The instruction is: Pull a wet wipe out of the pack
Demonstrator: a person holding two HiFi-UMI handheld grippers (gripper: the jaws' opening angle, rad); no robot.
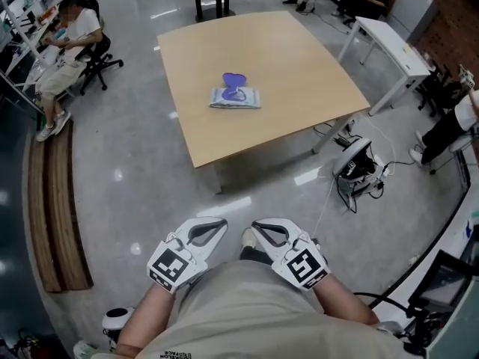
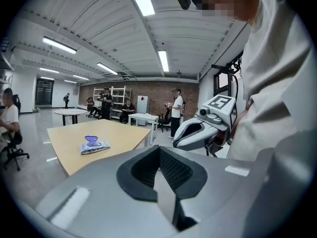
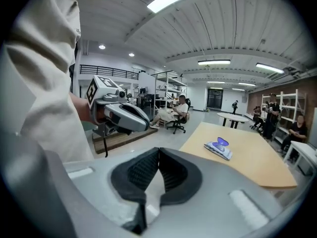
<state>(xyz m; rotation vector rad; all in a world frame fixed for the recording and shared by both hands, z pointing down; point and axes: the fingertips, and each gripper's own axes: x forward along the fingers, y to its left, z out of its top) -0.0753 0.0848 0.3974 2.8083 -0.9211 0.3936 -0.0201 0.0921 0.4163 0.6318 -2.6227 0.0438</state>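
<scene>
Head view: left gripper [image 1: 222, 222], right gripper [image 1: 254, 227] closed, empty; flat wipe pack [image 1: 236, 99] on smooth wooden table [image 1: 299, 66].

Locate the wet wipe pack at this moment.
Head view, upper middle: the wet wipe pack lies alone near the centre of the light wooden table.

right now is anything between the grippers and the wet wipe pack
Nothing visible does. The wet wipe pack lies alone on the table. Between it and the left gripper and right gripper, both held back from the table's near edge, there is only bare floor and tabletop.
</scene>
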